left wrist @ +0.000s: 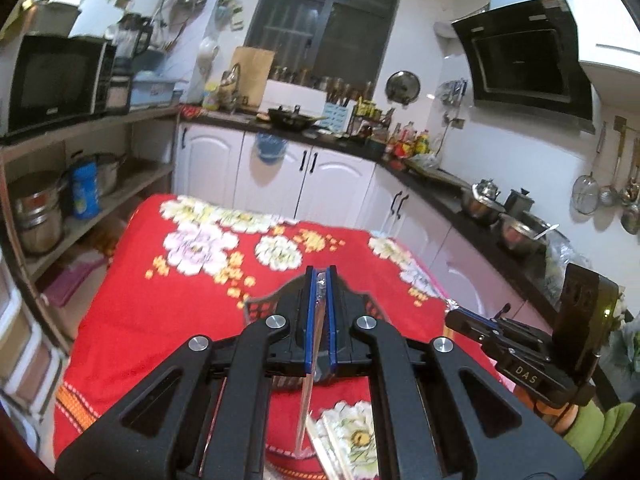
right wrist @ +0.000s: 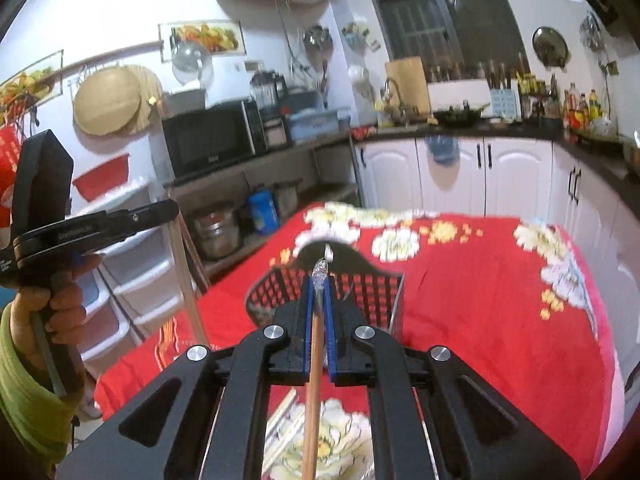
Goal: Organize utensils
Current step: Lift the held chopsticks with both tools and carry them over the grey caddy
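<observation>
My left gripper point(left wrist: 320, 276) is shut on a plastic-wrapped utensil point(left wrist: 310, 392) that hangs down between its blue pads over the red floral cloth point(left wrist: 160, 300). My right gripper point(right wrist: 319, 280) is shut on a wrapped wooden chopstick point(right wrist: 313, 400) whose clear wrapper tip point(right wrist: 321, 270) pokes past the fingertips. A black mesh utensil basket point(right wrist: 360, 288) stands on the cloth just beyond the right gripper; in the left wrist view its edge point(left wrist: 260, 306) peeks out behind the fingers. More wrapped utensils point(left wrist: 340, 440) lie on the cloth below.
The right gripper point(left wrist: 460, 314) shows at the right of the left wrist view, the left gripper point(right wrist: 120, 220) at the left of the right wrist view. A wooden shelf with pots point(left wrist: 40, 216) stands left, white cabinets point(left wrist: 320, 184) and a crowded counter behind.
</observation>
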The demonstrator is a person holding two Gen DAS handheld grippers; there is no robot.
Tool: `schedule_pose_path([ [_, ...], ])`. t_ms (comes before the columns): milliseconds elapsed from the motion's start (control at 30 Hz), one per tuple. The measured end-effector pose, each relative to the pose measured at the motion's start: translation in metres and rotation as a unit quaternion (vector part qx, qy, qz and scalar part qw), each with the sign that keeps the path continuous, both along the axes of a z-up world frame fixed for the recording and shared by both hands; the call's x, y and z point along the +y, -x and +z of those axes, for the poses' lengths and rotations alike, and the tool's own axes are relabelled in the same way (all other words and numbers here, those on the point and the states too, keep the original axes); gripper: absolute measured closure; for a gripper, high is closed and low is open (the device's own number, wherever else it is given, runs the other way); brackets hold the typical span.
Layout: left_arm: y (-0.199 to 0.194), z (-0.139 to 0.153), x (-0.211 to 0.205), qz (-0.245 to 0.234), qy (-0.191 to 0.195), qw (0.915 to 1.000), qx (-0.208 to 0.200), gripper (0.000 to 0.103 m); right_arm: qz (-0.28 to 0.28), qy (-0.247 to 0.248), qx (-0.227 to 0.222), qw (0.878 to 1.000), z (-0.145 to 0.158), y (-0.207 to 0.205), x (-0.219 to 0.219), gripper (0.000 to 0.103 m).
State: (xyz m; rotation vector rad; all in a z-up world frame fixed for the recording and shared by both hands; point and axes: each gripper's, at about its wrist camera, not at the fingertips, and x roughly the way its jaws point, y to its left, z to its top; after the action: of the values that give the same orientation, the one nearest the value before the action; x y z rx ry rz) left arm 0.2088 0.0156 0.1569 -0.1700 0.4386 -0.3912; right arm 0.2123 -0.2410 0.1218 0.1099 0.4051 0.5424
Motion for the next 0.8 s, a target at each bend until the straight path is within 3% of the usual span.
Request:
schedule_pose_path([
  [400, -0.028, 0.039, -0.017, 0.010, -0.011, 0.9989, -0.044, 0.102, -0.026, -0.017, -0.080, 0.996, 0.052, -0.034, 0.006, 0.097],
  [800, -0.061, 0.033, -0.018, 0.053, -0.010, 0.9960, -0.072, 0.102, -0.054, -0.020, -0.145, 0.988, 0.068, -0.079, 0.016, 0.097],
])
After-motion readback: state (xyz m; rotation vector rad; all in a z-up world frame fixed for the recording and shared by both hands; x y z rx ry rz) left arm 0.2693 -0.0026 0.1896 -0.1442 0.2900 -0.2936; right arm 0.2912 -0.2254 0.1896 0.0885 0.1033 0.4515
